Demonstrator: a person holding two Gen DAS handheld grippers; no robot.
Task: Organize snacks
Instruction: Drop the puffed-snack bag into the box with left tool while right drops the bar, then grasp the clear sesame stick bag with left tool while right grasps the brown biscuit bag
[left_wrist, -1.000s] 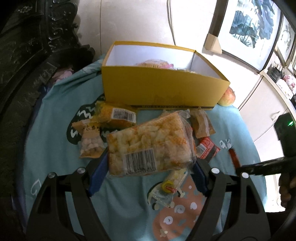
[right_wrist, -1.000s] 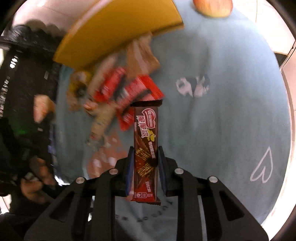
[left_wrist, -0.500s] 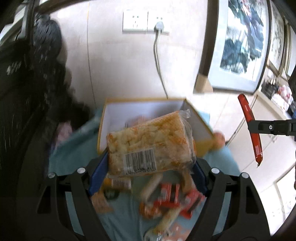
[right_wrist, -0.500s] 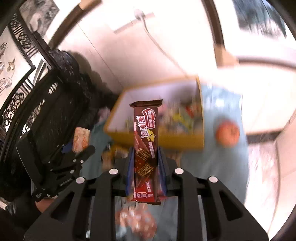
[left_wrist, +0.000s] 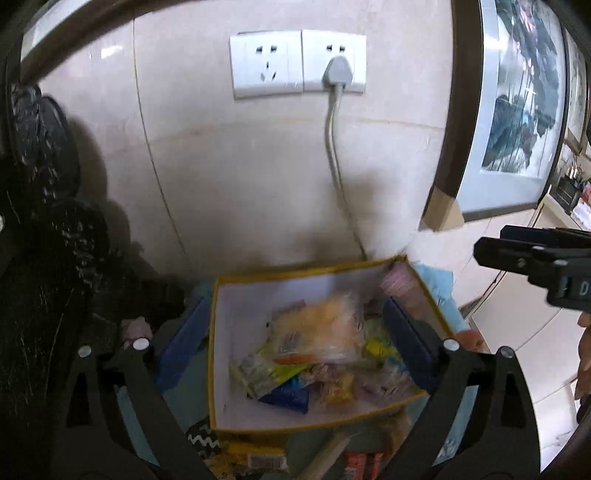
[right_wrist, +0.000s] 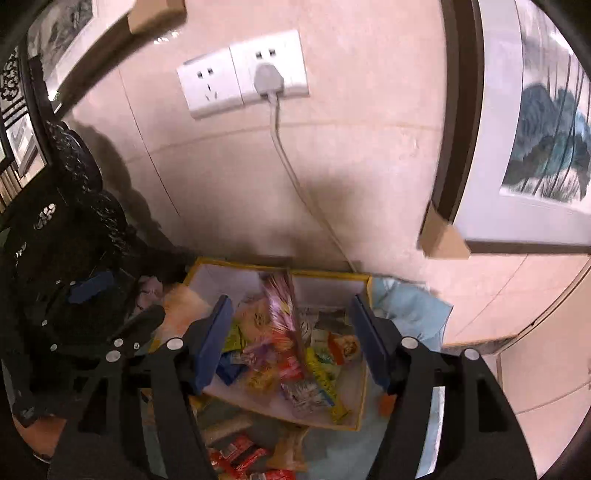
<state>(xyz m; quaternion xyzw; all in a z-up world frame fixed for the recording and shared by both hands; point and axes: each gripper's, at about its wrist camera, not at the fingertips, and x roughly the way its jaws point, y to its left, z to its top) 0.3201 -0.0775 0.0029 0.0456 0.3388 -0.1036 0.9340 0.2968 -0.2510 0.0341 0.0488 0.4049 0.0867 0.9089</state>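
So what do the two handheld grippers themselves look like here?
Both look alike: the left gripper and right gripper have black, cut-out frames with round silver screw heads, and flat blue pads lining the fingers. No cables or sleeves show.

Glossy crinkled plastic snack packets (left_wrist: 317, 354) in matt cardboard box (left_wrist: 212, 373), lower centre; soft cloth (right_wrist: 410, 306) beneath; polished stone wall (left_wrist: 240, 173) above.

Both your grippers spread, nothing gripped

Your left gripper (left_wrist: 295, 339) tilts downward, jaws just opened wide and empty. Your right gripper (right_wrist: 291, 336) also angles down, its jaws just opening, no pad pressing anything.
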